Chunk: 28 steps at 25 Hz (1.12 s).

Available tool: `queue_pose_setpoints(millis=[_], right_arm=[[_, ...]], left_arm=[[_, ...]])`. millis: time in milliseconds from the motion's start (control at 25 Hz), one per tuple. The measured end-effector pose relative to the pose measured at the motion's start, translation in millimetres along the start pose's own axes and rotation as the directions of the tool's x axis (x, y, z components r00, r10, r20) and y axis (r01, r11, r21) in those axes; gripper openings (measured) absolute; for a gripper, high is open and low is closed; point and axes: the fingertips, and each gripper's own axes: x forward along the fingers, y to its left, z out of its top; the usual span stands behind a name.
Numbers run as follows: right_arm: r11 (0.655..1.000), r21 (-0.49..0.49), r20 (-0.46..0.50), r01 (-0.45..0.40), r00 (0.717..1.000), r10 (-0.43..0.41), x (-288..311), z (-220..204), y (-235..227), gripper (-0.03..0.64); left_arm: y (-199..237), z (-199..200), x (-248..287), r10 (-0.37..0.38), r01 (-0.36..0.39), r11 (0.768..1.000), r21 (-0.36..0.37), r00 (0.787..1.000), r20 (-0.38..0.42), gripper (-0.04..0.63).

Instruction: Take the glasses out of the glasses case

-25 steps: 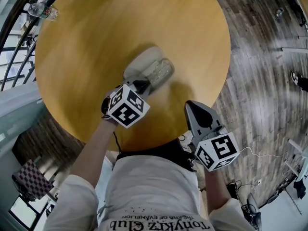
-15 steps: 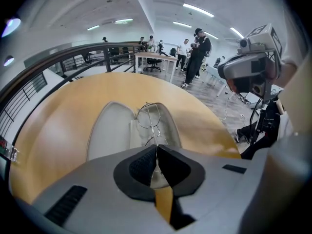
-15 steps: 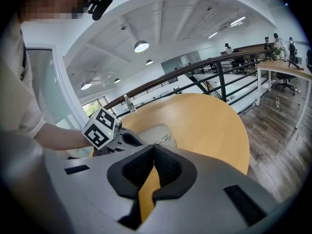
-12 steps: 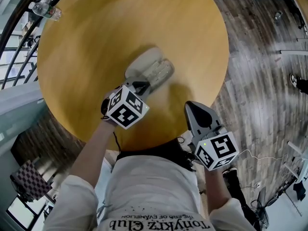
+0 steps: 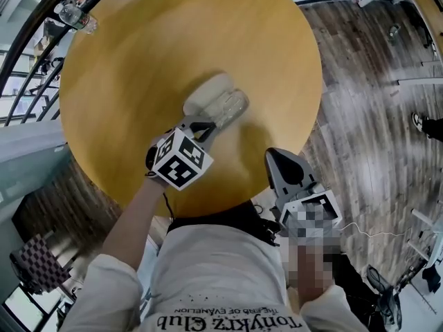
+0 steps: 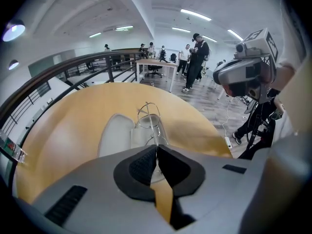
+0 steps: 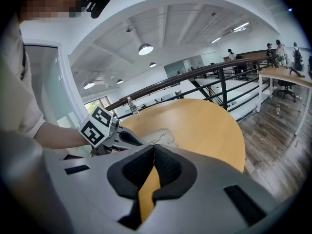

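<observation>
An open pale grey glasses case (image 5: 204,90) lies near the middle of the round yellow table (image 5: 131,54). Clear thin-framed glasses (image 5: 227,105) rest half over its right side. My left gripper (image 5: 205,124) reaches the near end of the glasses. In the left gripper view the glasses (image 6: 147,121) stand in front of the case (image 6: 114,135), and the left gripper (image 6: 156,147) is shut on a thin temple arm. My right gripper (image 5: 275,153) hovers at the table's near right edge, shut and holding nothing. The right gripper (image 7: 153,147) view shows the case (image 7: 163,135) beyond its jaws.
A water bottle (image 5: 76,17) stands at the table's far left edge, next to a dark railing (image 5: 28,40). Wooden floor (image 5: 374,95) lies to the right of the table. Several people (image 6: 197,57) stand by a desk in the distance.
The head view has shifted slightly. Both grippers stay about where they were, the left one still at the glasses.
</observation>
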Motion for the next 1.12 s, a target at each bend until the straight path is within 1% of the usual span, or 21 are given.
queue_pose_setpoints(millis=[160,440,680,840,1120], right_arm=[[1.0,-0.027,0.022,-0.001,1.0,0.002,-7,7,8,0.025],[0.998,-0.062,0.042,-0.001,0.999,0.003,-25,12,19,0.025],[0.996,-0.084,0.053,0.006,0.999,-0.002,-37,16,29,0.025],[0.995,-0.097,0.057,0.012,0.998,-0.006,-45,21,33,0.025],[0.993,-0.115,0.075,0.013,0.997,-0.005,-57,23,44,0.025]], left_arm=[[-3,7,-14,0.021,-0.021,1.0,0.012,0.999,0.026,0.035],[-20,11,-38,0.037,-0.039,0.999,0.022,0.998,0.055,0.035],[-32,13,-60,0.049,-0.05,0.999,0.009,0.994,0.098,0.035],[-42,16,-73,0.059,-0.061,0.998,0.013,0.991,0.118,0.035],[-58,10,-92,0.098,-0.101,0.995,0.007,0.983,0.154,0.035]])
